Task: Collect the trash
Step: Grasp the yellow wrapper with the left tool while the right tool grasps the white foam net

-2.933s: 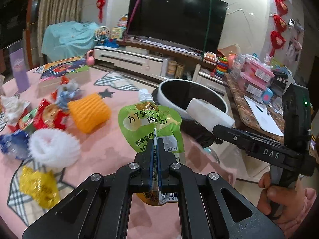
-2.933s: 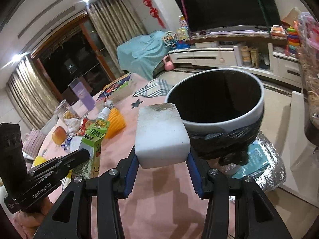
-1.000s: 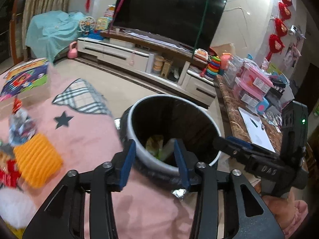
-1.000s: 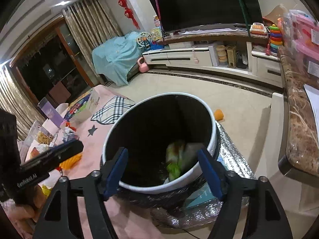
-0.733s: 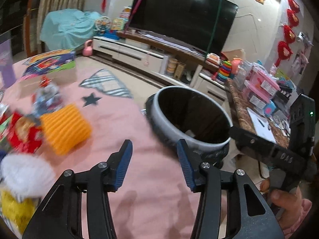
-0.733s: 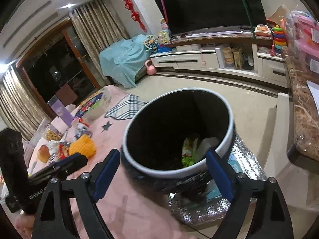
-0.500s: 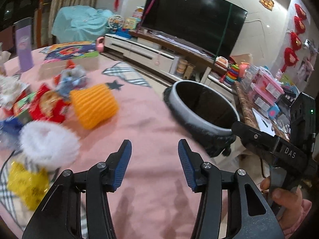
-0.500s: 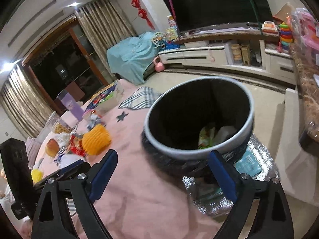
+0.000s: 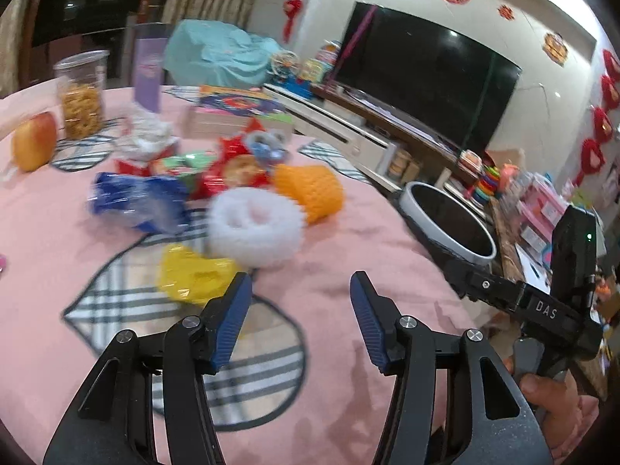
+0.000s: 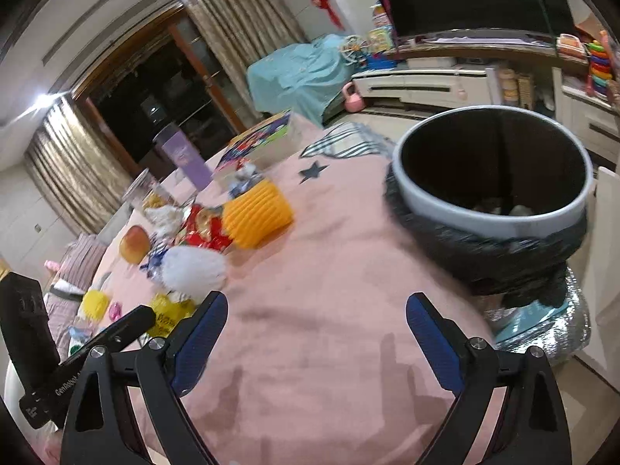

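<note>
1. Left gripper (image 9: 300,288), lower centre, jaws opening, nothing between them.
2. Right gripper (image 10: 316,310) spread wide, empty.
3. Trash: yellow wrapper (image 9: 192,279) and white foam net (image 9: 254,228) at centre-left on the pink table (image 9: 329,263).
4. Trash bin (image 10: 492,209) at the right.

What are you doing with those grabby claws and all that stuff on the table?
A person is clearing rubbish off a pink table with a grabber in each hand. Right now both are empty: the left gripper is opening, with nothing between its jaws, and points at a yellow wrapper and a white foam net. The right gripper is open above bare tablecloth. The bin stands at the table's edge with some rubbish already in it.
</note>
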